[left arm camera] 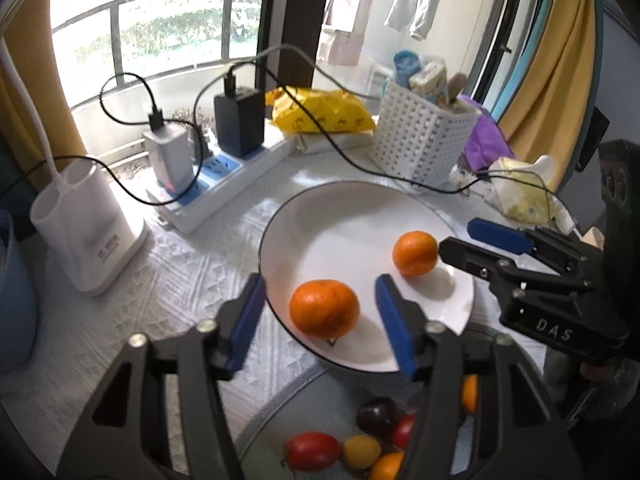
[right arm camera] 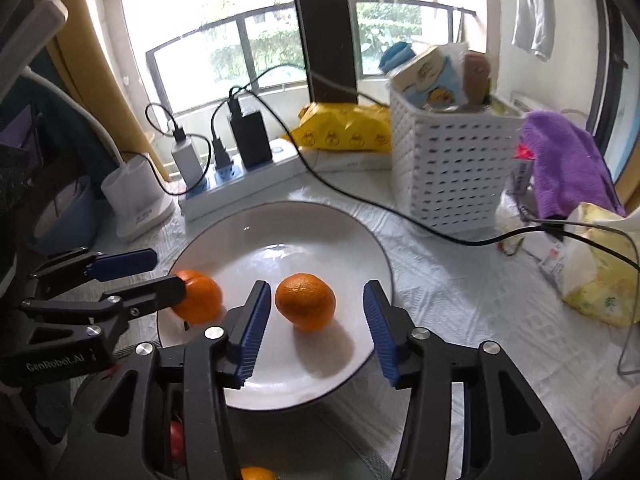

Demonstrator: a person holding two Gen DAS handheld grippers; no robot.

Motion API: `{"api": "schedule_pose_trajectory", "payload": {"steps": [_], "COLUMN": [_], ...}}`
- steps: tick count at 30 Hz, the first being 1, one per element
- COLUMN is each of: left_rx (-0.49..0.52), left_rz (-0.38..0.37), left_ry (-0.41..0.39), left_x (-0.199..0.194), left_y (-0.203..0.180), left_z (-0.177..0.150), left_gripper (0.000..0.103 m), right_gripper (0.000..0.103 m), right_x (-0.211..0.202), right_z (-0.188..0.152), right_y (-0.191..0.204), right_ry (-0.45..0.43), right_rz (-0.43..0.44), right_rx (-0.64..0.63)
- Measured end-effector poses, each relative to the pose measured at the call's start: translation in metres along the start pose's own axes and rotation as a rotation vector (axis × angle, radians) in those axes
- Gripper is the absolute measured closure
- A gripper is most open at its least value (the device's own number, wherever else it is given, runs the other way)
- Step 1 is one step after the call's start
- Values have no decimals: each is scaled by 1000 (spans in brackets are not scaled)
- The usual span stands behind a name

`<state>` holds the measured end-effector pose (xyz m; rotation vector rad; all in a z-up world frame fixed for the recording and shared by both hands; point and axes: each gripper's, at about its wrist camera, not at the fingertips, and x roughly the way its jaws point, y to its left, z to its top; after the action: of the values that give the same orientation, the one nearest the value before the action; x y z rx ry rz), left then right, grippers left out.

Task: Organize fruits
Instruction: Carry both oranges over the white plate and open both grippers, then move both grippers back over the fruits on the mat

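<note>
Two mandarins lie on a white plate (left arm camera: 344,216) (right arm camera: 280,240). My left gripper (left arm camera: 320,304) is open, its blue pads on either side of the near mandarin (left arm camera: 324,308), not touching it. My right gripper (right arm camera: 316,308) is open around the other mandarin (right arm camera: 306,300), which also shows in the left wrist view (left arm camera: 415,253). The right gripper appears in the left wrist view (left arm camera: 456,236), the left gripper in the right wrist view (right arm camera: 164,272) beside the left mandarin (right arm camera: 200,296). A clear bowl (left arm camera: 280,412) below holds several cherry tomatoes (left arm camera: 312,450).
A white power strip (left arm camera: 224,176) with chargers and black cables stands behind the plate. A white lattice basket (left arm camera: 420,136), yellow bag (left arm camera: 320,110), purple cloth (right arm camera: 568,160) and crumpled bag (right arm camera: 600,276) lie behind and right. A white holder (left arm camera: 88,224) stands left.
</note>
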<state>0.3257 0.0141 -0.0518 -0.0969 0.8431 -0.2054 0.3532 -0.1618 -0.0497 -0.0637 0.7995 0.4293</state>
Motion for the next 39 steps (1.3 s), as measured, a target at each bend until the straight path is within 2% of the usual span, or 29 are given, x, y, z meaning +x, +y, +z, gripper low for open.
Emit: {"api": "schedule_pose_trajectory", "payload": {"steps": [11,18,26,35,39], "left_rx": [16,25,52,7,-38], "left_rz": [-17,-38,-70,-106,-125], "left_ry": [-55,-54,-21,10,51], "left_x": [-44,-60,-71,-76,-69], "left_y": [-5,-13,-28,-37,-37], "left_z": [-20,-37,-64,-93,-107], "left_gripper": [41,41,41,41,41], "right_gripper": [52,52,52,52,52], "right_x": [-42,-57,-68,-71,-69], "right_z": [-25,-43,-69,-87,-94], "right_y": [-3,2,6,12,14], "right_ry": [-27,-17,4,27,40], "right_rz": [7,32,46,58,66], "right_rx": [-9,-22,-21,-37,-31]}}
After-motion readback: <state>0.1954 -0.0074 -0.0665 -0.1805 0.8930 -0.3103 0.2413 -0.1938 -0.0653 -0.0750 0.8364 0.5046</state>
